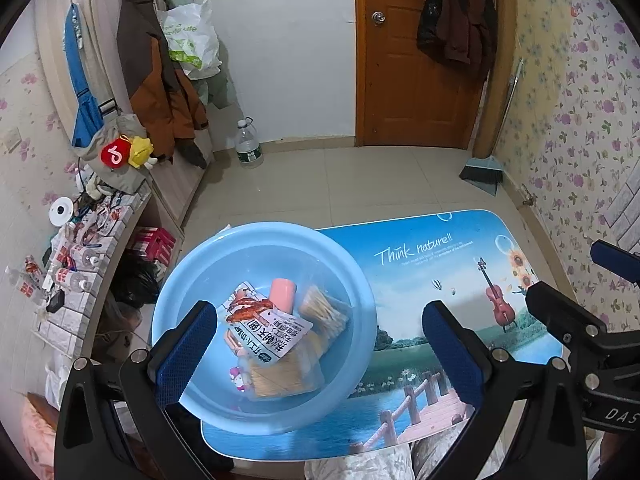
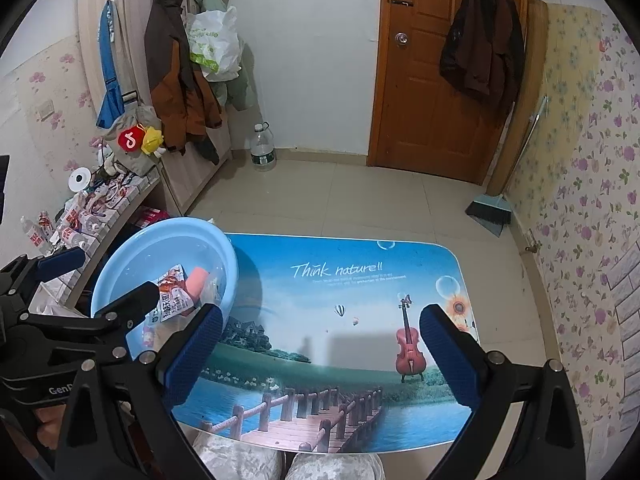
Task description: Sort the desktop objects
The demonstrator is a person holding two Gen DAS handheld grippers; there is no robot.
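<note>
A light blue plastic basin (image 1: pixel 208 252) sits on the left end of the small picture-printed table (image 1: pixel 440 264). In it lie a snack packet (image 1: pixel 264 324), a pink cylinder (image 1: pixel 282 294), a bag of cotton swabs (image 1: pixel 322 312) and a box of toothpicks (image 1: pixel 280 376). My left gripper (image 1: pixel 320 354) is open and empty, above the basin's right side. My right gripper (image 2: pixel 320 354) is open and empty over the table's bare middle; the basin (image 2: pixel 132 248) and snack packet (image 2: pixel 172 298) show at its left.
A cluttered shelf (image 1: pixel 76 256) stands left of the table. On the tiled floor are a water bottle (image 1: pixel 248 146) and a broom with dustpan (image 1: pixel 486 172). Coats hang on the wall and the wooden door (image 1: pixel 408 80). My knees (image 2: pixel 288 466) are at the table's near edge.
</note>
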